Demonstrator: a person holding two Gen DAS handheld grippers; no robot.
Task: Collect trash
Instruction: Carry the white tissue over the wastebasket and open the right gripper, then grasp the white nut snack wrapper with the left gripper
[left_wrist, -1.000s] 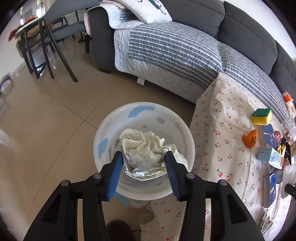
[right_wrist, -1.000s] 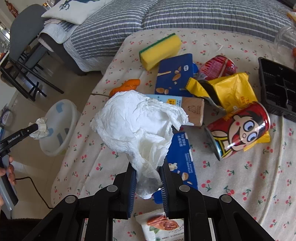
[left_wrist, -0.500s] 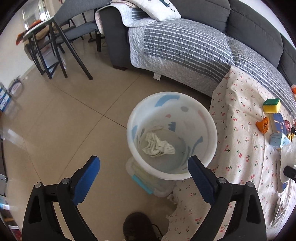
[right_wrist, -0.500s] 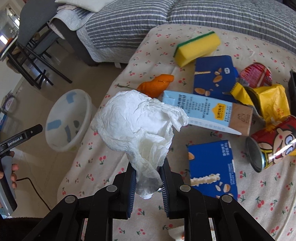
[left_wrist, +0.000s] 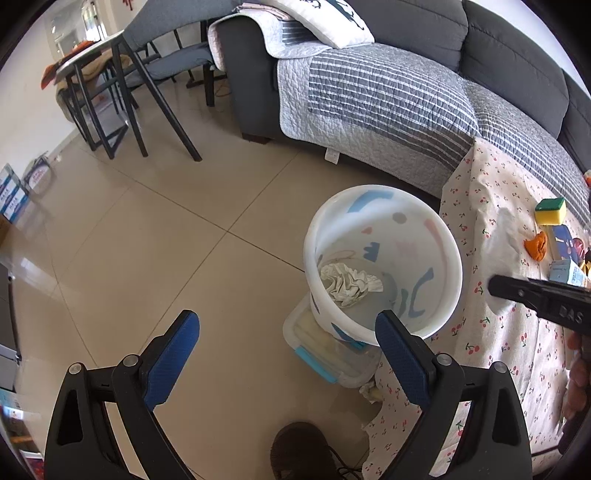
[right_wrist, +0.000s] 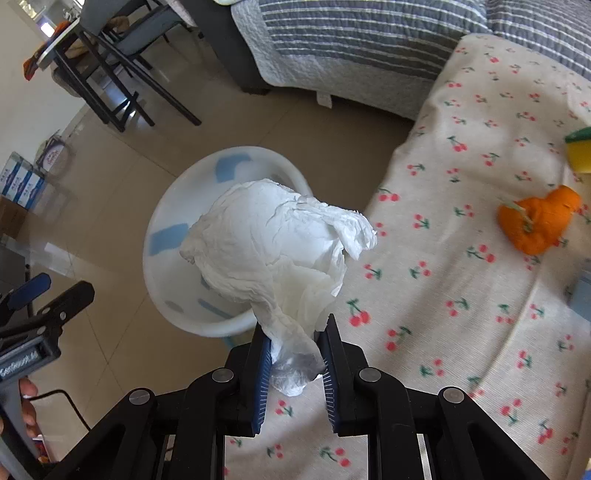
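Note:
A white trash bin (left_wrist: 439, 236) with blue and pink marks stands on the floor beside the cherry-print table (left_wrist: 491, 206). A crumpled cream paper wad (left_wrist: 347, 282) lies inside it. My left gripper (left_wrist: 288, 350) is open and empty, held back from the bin's near rim. My right gripper (right_wrist: 295, 365) is shut on a white crumpled tissue (right_wrist: 273, 240) and holds it at the table edge, in front of the bin (right_wrist: 166, 218). The right gripper's dark body (left_wrist: 539, 297) shows in the left wrist view, with the blurred tissue above it.
An orange peel (right_wrist: 535, 221), a yellow-green sponge (left_wrist: 550, 210) and cartons (left_wrist: 565, 269) lie on the table. A clear box with a blue latch (left_wrist: 325, 354) sits under the bin. A grey sofa with a striped quilt (left_wrist: 369, 92) stands behind, chairs (left_wrist: 147, 96) at far left.
My left gripper opened and dropped the paper wad into the bin, then drew back. My right gripper carried the tissue left from over the table items to the table edge by the bin.

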